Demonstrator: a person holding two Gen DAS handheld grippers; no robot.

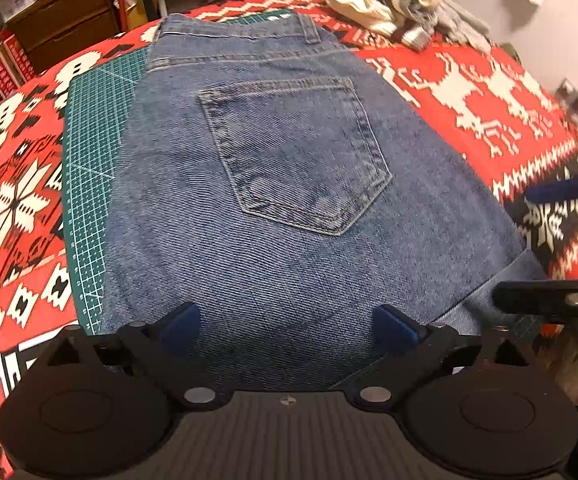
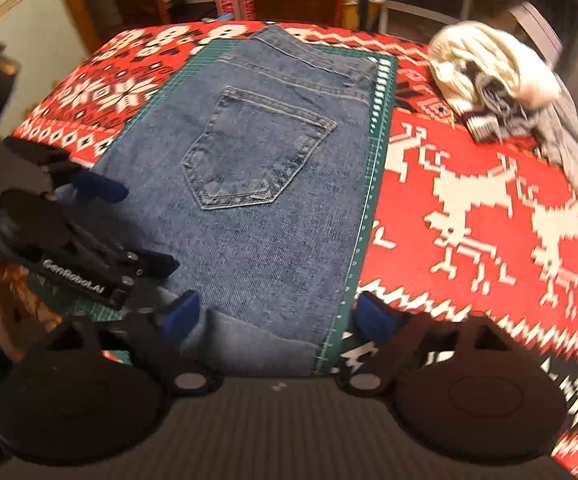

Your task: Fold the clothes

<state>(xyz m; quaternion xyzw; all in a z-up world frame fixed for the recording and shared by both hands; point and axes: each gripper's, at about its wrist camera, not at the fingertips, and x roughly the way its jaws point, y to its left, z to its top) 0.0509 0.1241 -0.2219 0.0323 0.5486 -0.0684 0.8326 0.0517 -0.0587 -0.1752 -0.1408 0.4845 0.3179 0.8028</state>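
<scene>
Folded blue jeans (image 1: 289, 184) lie flat, back pocket (image 1: 293, 160) up, on a green cutting mat (image 1: 89, 184). My left gripper (image 1: 289, 324) is open, its blue fingertips spread wide over the near edge of the denim and holding nothing. In the right wrist view the same jeans (image 2: 257, 200) run away from me. My right gripper (image 2: 277, 316) is open over their near hem, one fingertip (image 2: 373, 316) past the mat's right edge. The left gripper (image 2: 127, 224) shows at the jeans' left side, also open.
A red, white and black patterned cloth (image 2: 469, 208) covers the table. A heap of white and grey clothes (image 2: 493, 72) sits at the far right corner. Wooden drawers (image 1: 61, 20) and boxes stand beyond the far edge.
</scene>
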